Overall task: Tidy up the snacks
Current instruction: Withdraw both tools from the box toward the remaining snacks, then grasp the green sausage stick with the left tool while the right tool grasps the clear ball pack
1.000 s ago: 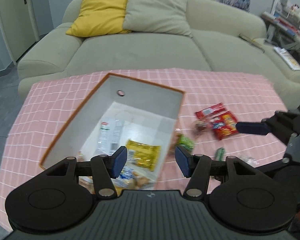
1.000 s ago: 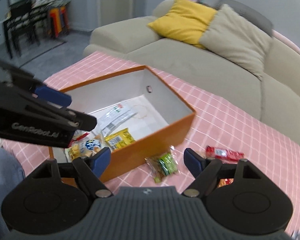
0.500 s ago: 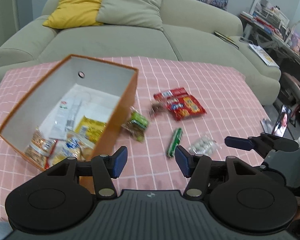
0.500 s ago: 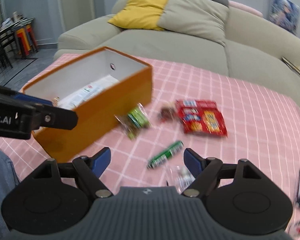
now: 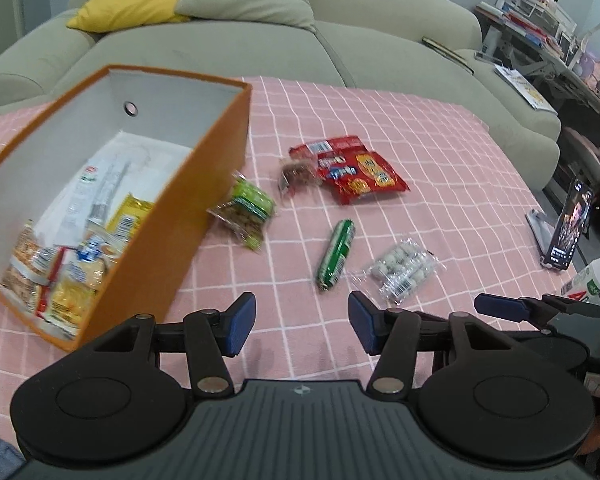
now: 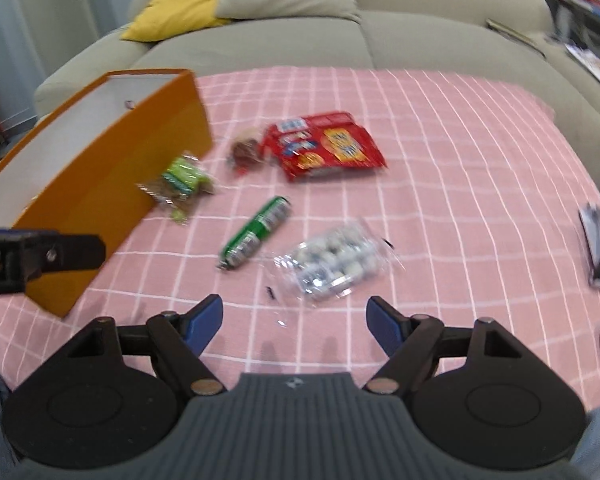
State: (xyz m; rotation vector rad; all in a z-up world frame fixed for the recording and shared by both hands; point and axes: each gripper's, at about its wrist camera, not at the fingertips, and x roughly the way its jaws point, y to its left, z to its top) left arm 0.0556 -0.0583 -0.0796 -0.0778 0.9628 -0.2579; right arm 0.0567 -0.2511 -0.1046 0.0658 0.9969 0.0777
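Snacks lie scattered on a pink checked counter (image 5: 440, 160) in the left wrist view, where the left hand-held gripper (image 5: 302, 330) hangs above the cloth with its jaws closing and nothing between them. An orange box (image 5: 204, 184) at ten o'clock already holds several packets. Outside it, a green-labelled nut packet (image 5: 246, 210) lies just beside the box wall at eleven o'clock, a green stick pack (image 5: 336, 254) at twelve, a clear bag of white candies (image 5: 404, 270) at one, and a red cracker bag (image 5: 358, 170) with a small brown packet (image 5: 298, 174) touching it farther off at twelve. The other gripper's blue-tipped finger shows at three o'clock.

In the right wrist view, slightly blurred, the right hand-held gripper (image 6: 294, 322) is spread wide and empty, with the candy bag (image 6: 332, 266) lying just ahead at twelve o'clock, the stick pack (image 6: 258, 232) at eleven and the box (image 6: 112, 196) at ten.

The step in hand appears to be the reach for the next loose snacks, the sorting roughly half done. Each gripper likely needs to drop onto its nearest packet, pinch the thin wrapper without sliding it, then carry it to the box.
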